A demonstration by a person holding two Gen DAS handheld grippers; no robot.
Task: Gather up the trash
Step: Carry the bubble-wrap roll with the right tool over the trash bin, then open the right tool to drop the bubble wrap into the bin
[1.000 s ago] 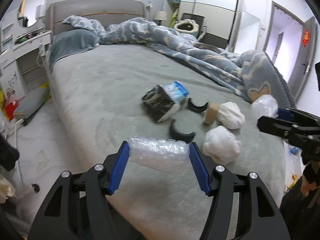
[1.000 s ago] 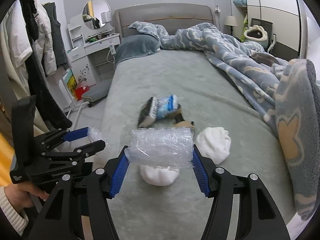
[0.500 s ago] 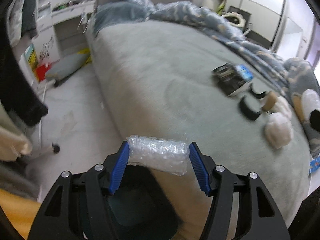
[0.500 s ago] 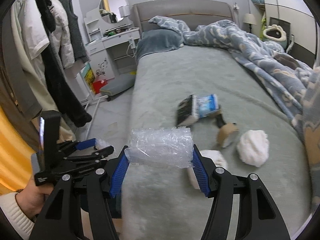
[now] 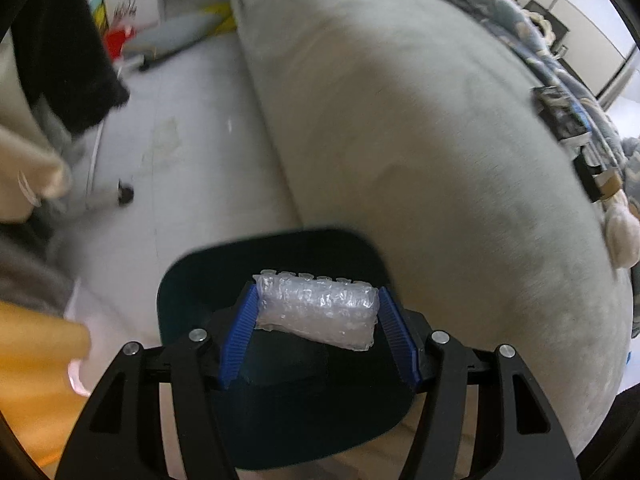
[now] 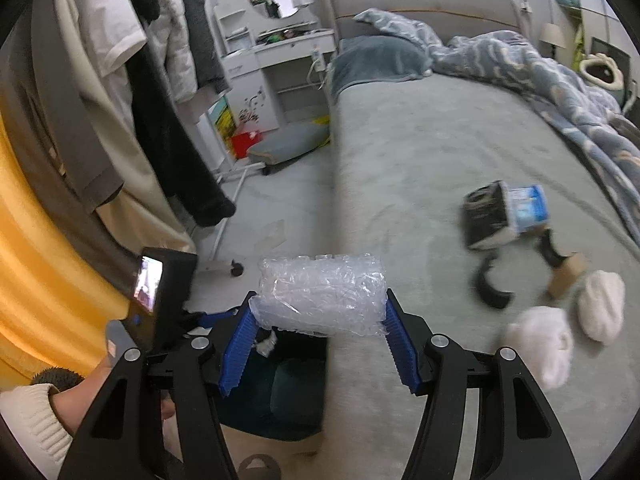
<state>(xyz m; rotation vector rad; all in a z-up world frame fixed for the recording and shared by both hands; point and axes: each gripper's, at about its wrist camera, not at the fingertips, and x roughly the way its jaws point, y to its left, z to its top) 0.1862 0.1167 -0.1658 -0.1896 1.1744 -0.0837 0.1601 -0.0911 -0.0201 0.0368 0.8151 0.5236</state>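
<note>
My left gripper (image 5: pixel 318 328) is shut on a roll of bubble wrap (image 5: pixel 318 310) and hangs right over a dark bin (image 5: pixel 280 380) on the floor by the bed's corner. My right gripper (image 6: pixel 320 332) is shut on a second, larger bubble wrap roll (image 6: pixel 320 294) above the bed's edge, with the same bin (image 6: pixel 276 396) below and to its left. The left gripper (image 6: pixel 224 318) shows there too, held in a hand (image 6: pixel 100 384). More trash lies on the bed: a black and blue wrapper (image 6: pixel 502 214), a tape roll (image 6: pixel 566 274), black curved pieces (image 6: pixel 490 290) and white wads (image 6: pixel 538 346).
The grey bed (image 6: pixel 420 152) fills the right, with a rumpled blue blanket (image 6: pixel 540 68) at its far side. Clothes hang on a rack (image 6: pixel 132 80) at the left over the pale floor (image 5: pixel 180 120). A white dresser (image 6: pixel 276 60) stands by the headboard.
Both grippers have swung left off the bed towards its corner. The left one has dropped and tipped downward until the bin lies under its bubble wrap. Both grips are unchanged.
</note>
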